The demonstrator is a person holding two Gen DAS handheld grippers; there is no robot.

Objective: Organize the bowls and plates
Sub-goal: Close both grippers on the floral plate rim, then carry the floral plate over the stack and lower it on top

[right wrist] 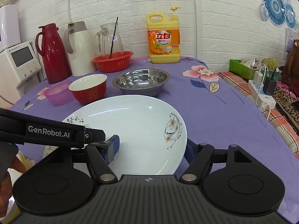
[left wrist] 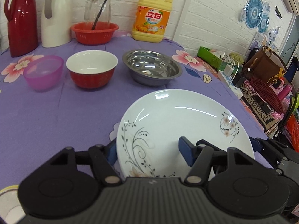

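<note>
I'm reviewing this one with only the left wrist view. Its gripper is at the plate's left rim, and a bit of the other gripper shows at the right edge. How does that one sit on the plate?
Observer: The right gripper straddles the right rim of the plate, one finger over the inside and the other outside, below the edge. I cannot tell whether it presses.
Operator: Is anything standing left of the red flask?
Observer: Yes, a white appliance with a small screen stands beside the red flask.
Operator: Is the person visible?
Observer: Only part of a hand, at the lower left, under the left gripper.
</note>
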